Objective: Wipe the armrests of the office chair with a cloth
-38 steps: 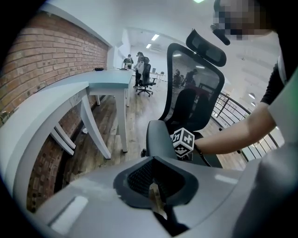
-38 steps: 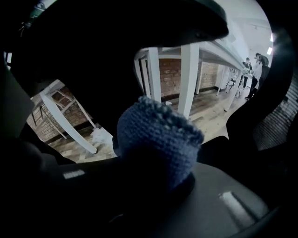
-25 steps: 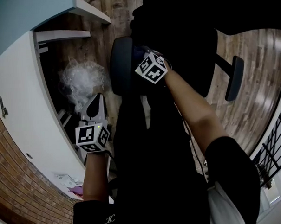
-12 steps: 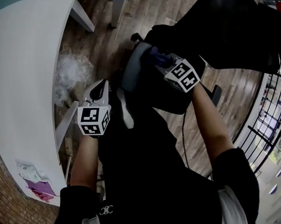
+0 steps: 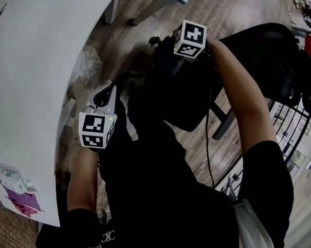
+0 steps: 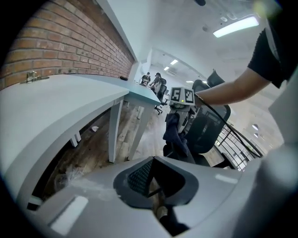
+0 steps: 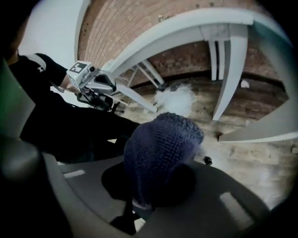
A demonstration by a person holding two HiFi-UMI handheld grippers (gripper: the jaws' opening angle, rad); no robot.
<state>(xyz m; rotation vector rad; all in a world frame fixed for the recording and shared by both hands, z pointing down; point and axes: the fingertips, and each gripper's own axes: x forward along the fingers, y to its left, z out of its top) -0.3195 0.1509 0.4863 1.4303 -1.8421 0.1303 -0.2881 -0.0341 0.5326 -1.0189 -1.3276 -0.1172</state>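
Wood floor (image 5: pixel 233 14), white curved table (image 5: pixel 35 75) on your left, brick wall (image 6: pixel 70 42) behind it. Office chair (image 5: pixel 265 54): black, ahead of you. Cloth (image 7: pixel 160 148): dark blue knit, pinched in your right claw (image 7: pixel 149 195), hanging by the chair. Left claw (image 6: pixel 156 186): jaws together, empty, near the table edge.

— What is that dark blue knitted cloth (image 7: pixel 160 153) like?
— A coarse, rough knit, matt, with every stitch showing. The right tongs (image 7: pixel 144 200) gripping it are smooth matt grey plastic.
— And the left tongs (image 6: pixel 153 188)?
— The same grey plastic, with a dark cross-hatched pad inside.
— The rest?
— The curved white tabletop (image 5: pixel 35 75) is smooth with a faint sheen. The brown plank floor (image 5: pixel 228 15) is wood with visible grain. The red brick wall (image 6: pixel 60 42) is rough. The crumpled clear plastic film (image 7: pixel 176 100) looks glossy, and the black office chair (image 5: pixel 266 59) matt.
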